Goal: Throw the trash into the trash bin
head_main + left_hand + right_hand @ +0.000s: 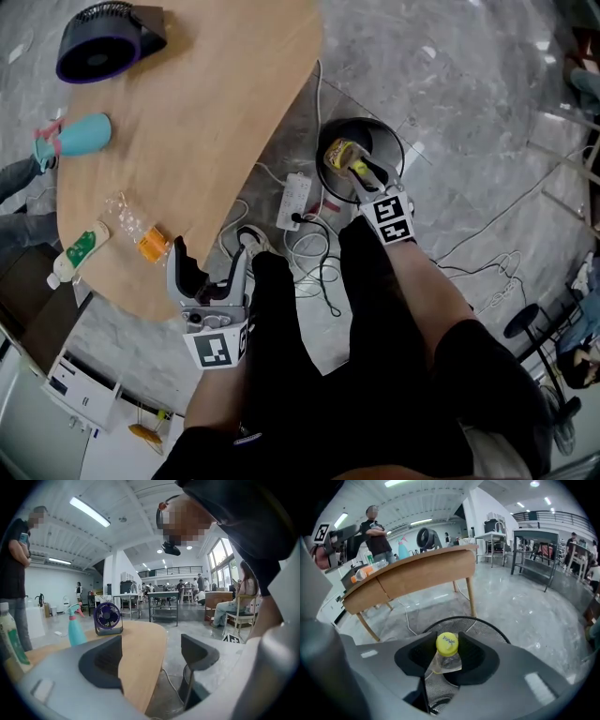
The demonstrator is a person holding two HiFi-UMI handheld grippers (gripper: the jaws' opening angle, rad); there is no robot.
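A crumpled clear plastic bottle with a yellow cap (447,644) sits between the jaws of my right gripper (447,652), which is shut on it. That gripper (354,171) points steeply down, just over the mouth of the black wire-mesh trash bin (394,142) on the floor beside the table. The bin's rim (487,626) lies right below the bottle. My left gripper (212,264) hangs open at the near edge of the wooden table (216,103), with nothing between its fingers (105,660). On the table near it lie a clear wrapper (127,217), an orange scrap (153,246) and a white bottle with a green label (77,251).
A dark fan (94,42) and a teal spray bottle (80,136) stand further along the table. A white power strip (297,202) and loose cables lie on the floor between table and bin. A person (16,573) stands by the table's far side.
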